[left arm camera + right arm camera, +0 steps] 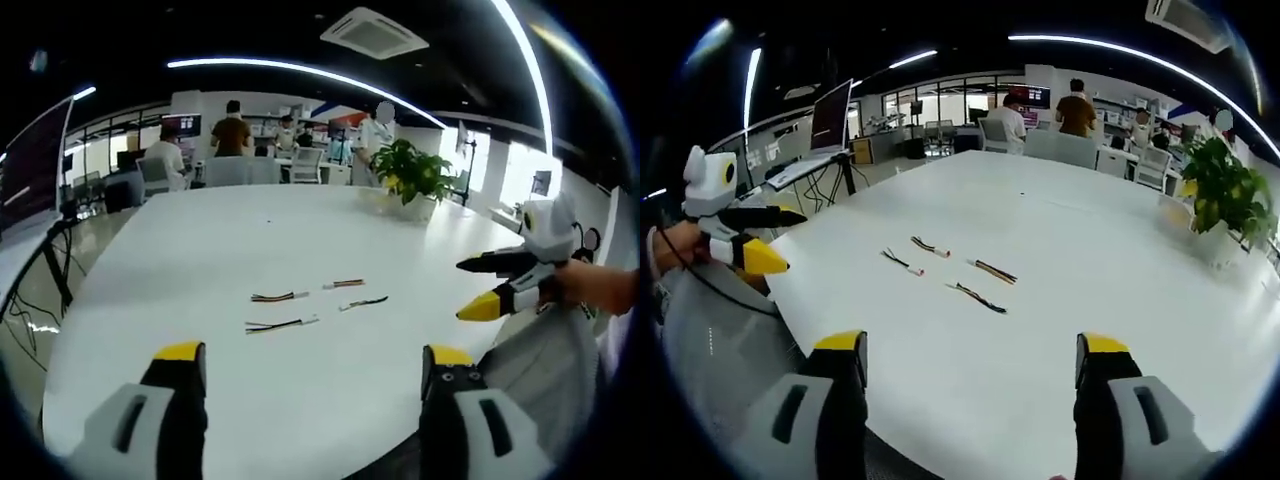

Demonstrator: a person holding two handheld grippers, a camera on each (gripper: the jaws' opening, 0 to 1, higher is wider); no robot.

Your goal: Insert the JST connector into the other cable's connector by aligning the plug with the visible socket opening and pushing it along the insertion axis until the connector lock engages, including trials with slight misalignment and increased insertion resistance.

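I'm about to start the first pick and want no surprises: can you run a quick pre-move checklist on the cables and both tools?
1. Left tool open and empty: ok.
2. Right tool open and empty: ok.
3. Four short cables lie apart on the white table, none overlapping: ok. Nearest in the left gripper view is the cable; others at.
4. Which cable ends carry plug or socket: cannot tell, too small.
5. Path from the tools to the cables free of objects: ok.
6. Potted plant stands well behind the cables: ok.
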